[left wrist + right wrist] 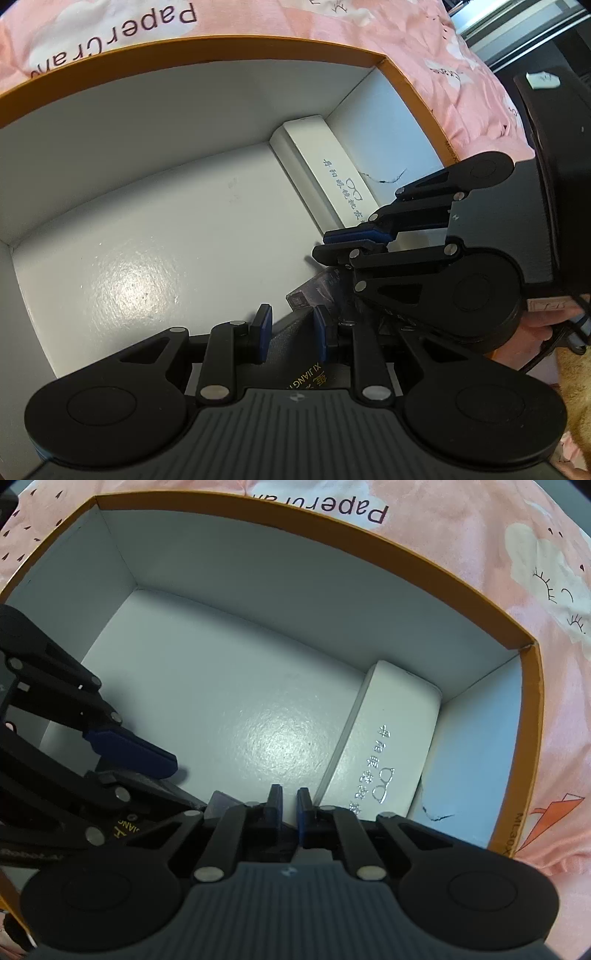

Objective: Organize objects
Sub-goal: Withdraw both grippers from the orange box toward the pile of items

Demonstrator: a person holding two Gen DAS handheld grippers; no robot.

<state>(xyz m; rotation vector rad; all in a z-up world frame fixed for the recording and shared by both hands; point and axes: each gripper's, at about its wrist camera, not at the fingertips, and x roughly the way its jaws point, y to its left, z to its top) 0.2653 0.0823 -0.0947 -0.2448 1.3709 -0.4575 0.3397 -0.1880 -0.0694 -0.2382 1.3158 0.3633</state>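
An orange-rimmed carton [221,44] with a white inside lies open on a pink sheet. My left gripper [291,328] is shut on a dark grey box [295,354] with gold lettering, held low over the carton's near side. From the right wrist view the left gripper [184,786] comes in at the left, with the dark grey box [125,827] under it. My right gripper [289,801] points down into the carton [332,550]. Its pads are almost together with nothing between them. Seen from the left, the right gripper [325,245] hovers just above the dark box's far end.
A white glasses case [325,166] [388,738] lies along the carton's right wall. That wall has a small tear [436,814]. The pink printed sheet [424,44] surrounds the carton. A hand [543,325] holds the right gripper. Most of the carton floor [240,709] is bare.
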